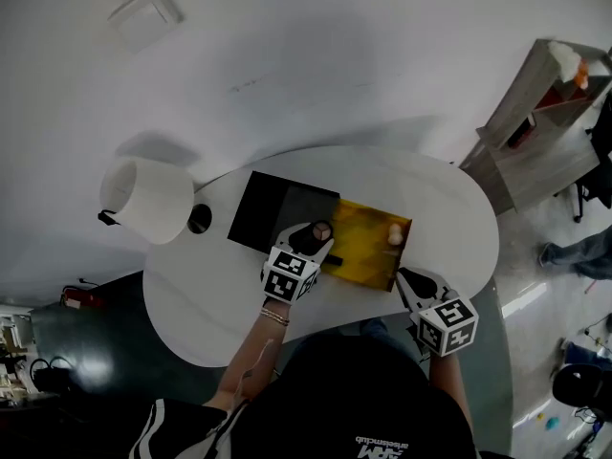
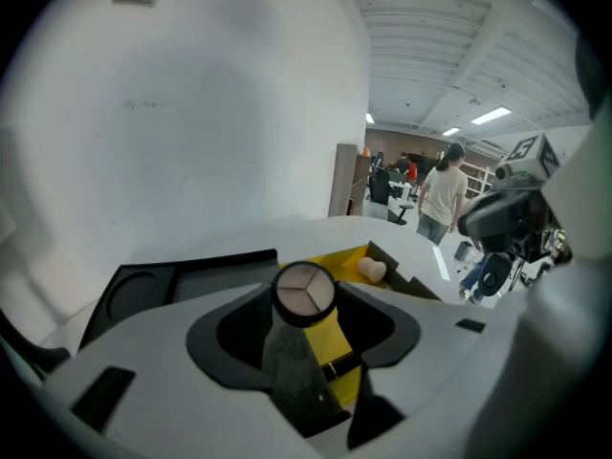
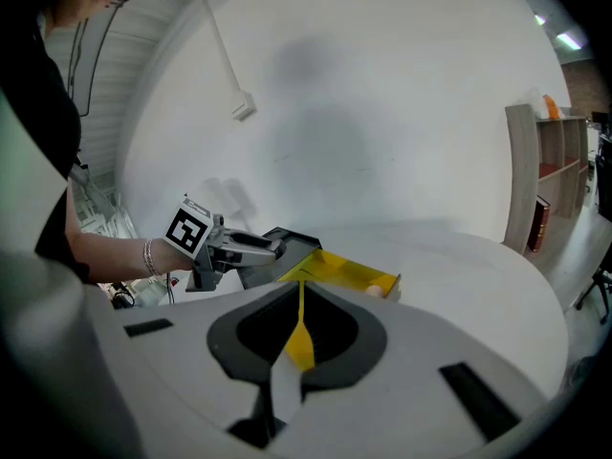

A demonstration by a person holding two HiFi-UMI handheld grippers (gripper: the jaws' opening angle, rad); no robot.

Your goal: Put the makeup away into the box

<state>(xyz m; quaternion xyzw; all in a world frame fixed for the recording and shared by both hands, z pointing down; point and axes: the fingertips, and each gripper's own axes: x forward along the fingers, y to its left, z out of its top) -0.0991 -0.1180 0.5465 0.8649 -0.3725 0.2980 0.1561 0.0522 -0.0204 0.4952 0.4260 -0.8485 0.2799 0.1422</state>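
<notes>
Left arm reaches out from the body, bracelet (image 1: 274, 317) on the wrist, forearm angling up the head view. The left gripper (image 1: 315, 236) tips forward and down, its nose over the box (image 1: 363, 249), right where the yellow floor meets the black lid (image 1: 266, 207). The jaws stand wide and they are clamped on a compact (image 2: 304, 292), one jaw on each side of its rim.

The compact is a small round thing with a dark case. Its face is turned up and split into three pale wedges, pinkish and beige. It sits in the air above the yellow floor, at the lid end, not set down.

Right side now. The right gripper (image 1: 409, 278) sits low by the table's (image 1: 206, 299) near edge, pointing in at the box's near right corner, its tip just beside that corner. The jaws are pressed almost together. A thin yellow sliver shows in the slit between them, and whether that is the box's wall pinched or merely the box seen beyond, I cannot tell.

The box lies open and flat on the white table, lid folded out to the left. A beige sponge (image 1: 393, 233) rests at its far right end, well apart from the compact.
</notes>
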